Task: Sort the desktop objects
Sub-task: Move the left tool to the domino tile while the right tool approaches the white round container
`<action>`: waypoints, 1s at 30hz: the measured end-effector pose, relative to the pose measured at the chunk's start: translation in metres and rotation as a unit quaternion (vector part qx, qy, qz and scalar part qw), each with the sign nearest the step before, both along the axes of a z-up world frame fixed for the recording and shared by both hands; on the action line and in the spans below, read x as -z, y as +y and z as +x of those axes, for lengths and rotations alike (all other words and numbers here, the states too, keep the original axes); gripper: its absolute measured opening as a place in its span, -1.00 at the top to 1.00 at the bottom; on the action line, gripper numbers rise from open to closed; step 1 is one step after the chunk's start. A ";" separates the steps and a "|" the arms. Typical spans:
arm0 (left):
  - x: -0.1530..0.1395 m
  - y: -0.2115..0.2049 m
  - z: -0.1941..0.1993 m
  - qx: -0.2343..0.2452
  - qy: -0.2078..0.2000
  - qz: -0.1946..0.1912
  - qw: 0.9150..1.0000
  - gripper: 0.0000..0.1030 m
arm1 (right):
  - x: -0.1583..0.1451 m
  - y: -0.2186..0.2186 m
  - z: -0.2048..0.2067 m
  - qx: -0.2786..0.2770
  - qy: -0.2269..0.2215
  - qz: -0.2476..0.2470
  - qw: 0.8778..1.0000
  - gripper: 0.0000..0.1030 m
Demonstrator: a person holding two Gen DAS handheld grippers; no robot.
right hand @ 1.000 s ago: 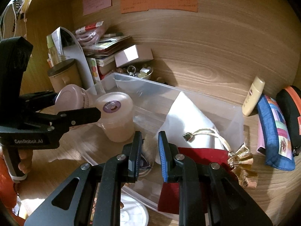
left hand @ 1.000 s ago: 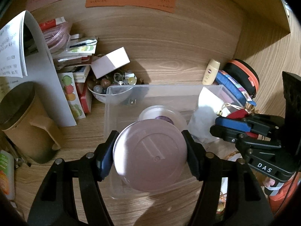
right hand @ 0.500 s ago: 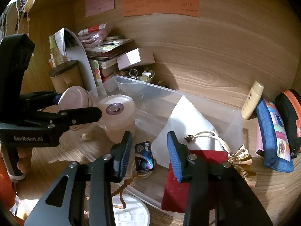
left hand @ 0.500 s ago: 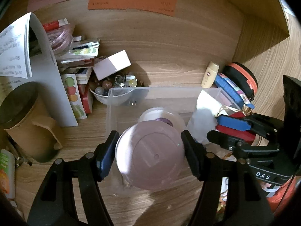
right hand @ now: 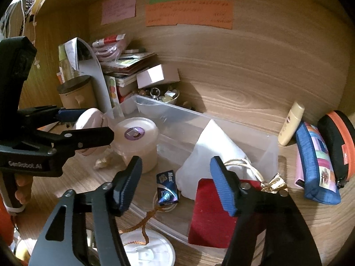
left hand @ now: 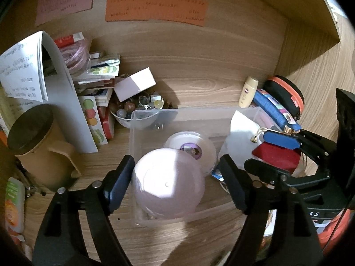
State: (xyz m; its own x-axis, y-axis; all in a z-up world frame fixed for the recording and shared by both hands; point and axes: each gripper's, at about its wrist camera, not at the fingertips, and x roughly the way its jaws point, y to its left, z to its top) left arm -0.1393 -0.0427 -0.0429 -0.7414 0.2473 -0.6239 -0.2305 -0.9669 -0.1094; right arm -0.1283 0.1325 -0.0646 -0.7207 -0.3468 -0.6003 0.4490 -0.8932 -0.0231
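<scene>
**Both claws spread over the clear bin**

Left gripper (left hand: 175, 173) just widened, pads standing off the pink round container (left hand: 167, 186), seated in the near-left corner of the clear bin (left hand: 199, 113). Right gripper (right hand: 175, 186) also just opened, empty, above a small blue packet (right hand: 166, 187). Bare wood beyond the bin's far wall; clutter tight against its left and right ends.

Dim warm light, hard shadows, fisheye-bent edges, dark corners.

2 tubs (left hand: 190, 149), 1 bin (left hand: 155, 115), 3 notes (left hand: 155, 8)
</scene>
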 end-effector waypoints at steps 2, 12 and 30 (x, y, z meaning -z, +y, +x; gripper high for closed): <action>-0.002 0.000 0.002 -0.003 0.004 -0.004 1.000 -0.62 | -0.002 0.000 0.001 0.001 0.003 -0.001 1.000 -0.32; -0.014 -0.003 0.022 -0.016 0.030 -0.013 0.999 -0.84 | -0.021 0.007 0.018 0.015 0.034 -0.007 0.999 -0.57; -0.023 -0.014 0.065 -0.019 0.053 -0.028 0.998 -0.96 | -0.036 0.026 0.060 0.044 0.038 -0.029 0.998 -0.74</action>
State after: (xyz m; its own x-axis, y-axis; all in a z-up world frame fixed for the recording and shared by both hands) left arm -0.0745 -0.0563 -0.0195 -0.8124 0.1850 -0.5530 -0.2011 -0.9790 -0.0322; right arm -0.0678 0.1586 -0.0286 -0.7931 -0.3122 -0.5231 0.3675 -0.9300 -0.0021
